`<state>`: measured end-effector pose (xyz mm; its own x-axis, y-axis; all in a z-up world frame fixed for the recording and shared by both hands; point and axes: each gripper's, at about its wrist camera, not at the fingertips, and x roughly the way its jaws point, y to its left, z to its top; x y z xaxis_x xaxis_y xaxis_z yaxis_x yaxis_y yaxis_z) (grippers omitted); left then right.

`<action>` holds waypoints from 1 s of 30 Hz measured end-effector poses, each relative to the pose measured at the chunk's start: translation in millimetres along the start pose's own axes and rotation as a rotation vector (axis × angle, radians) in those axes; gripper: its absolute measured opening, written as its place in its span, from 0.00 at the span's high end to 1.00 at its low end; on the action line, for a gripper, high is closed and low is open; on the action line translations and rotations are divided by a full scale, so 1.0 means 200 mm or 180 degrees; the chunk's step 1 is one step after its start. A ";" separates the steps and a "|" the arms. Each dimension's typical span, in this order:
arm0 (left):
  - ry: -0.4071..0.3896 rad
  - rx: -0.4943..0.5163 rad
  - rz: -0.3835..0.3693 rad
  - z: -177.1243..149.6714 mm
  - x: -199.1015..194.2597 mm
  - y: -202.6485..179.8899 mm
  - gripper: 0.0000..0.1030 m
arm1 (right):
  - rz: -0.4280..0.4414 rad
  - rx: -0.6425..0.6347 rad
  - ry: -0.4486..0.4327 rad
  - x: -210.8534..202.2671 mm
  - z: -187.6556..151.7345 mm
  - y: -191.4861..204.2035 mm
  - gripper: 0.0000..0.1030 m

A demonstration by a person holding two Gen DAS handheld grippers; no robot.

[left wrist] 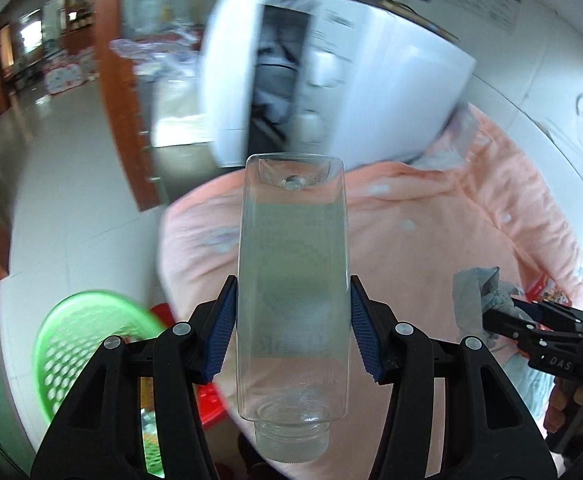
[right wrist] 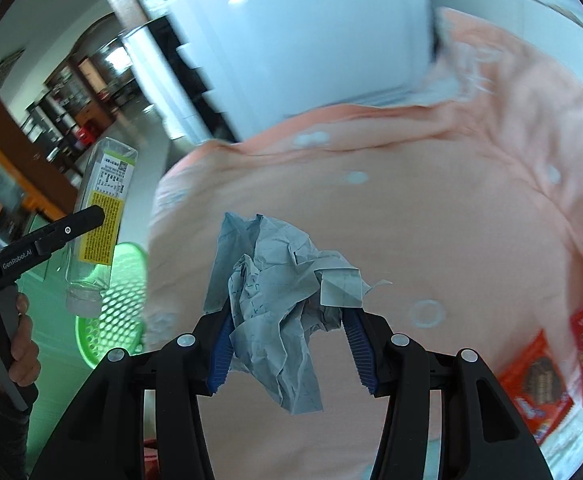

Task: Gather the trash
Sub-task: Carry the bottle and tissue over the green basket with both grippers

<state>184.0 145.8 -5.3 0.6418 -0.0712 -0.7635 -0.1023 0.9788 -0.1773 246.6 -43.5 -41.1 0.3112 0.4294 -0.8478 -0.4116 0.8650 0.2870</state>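
We pinch a clear bottle (left wrist: 293, 280) in our left gripper (left wrist: 293, 328) and crumpled paper (right wrist: 279, 304) in our right gripper (right wrist: 287, 344), above the pink cloth (right wrist: 431, 220). Neither is binned yet; the green basket (left wrist: 87, 340), near left, is probably the target. Wrappers (right wrist: 543, 380) remain at right.

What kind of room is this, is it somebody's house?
Probably a home, maybe a bedroom. There's a pink blanket spread like on a bed, a shiny tiled floor leading to more rooms with shelves, and a green plastic basket down on the floor.
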 end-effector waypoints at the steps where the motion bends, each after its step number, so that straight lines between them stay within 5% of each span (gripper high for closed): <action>1: -0.0025 -0.0042 0.0048 -0.02 -0.04 0.05 0.48 | 0.0023 -0.0059 0.0005 0.01 0.00 0.05 0.53; 18: -0.0108 -0.0814 0.0633 -0.30 -0.27 0.74 0.48 | 0.0526 -0.0895 0.0308 0.31 -0.05 0.85 0.53; 30: -0.0001 -0.1248 0.0767 -0.45 -0.26 1.06 0.48 | 0.0614 -0.1226 0.0533 0.57 -0.13 1.25 0.51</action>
<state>60.5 339.8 -59.7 0.5646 0.1496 -0.8117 -0.5286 0.8209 -0.2163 156.9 213.8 -77.5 0.0682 0.4978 -0.8646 -0.7466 0.6003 0.2867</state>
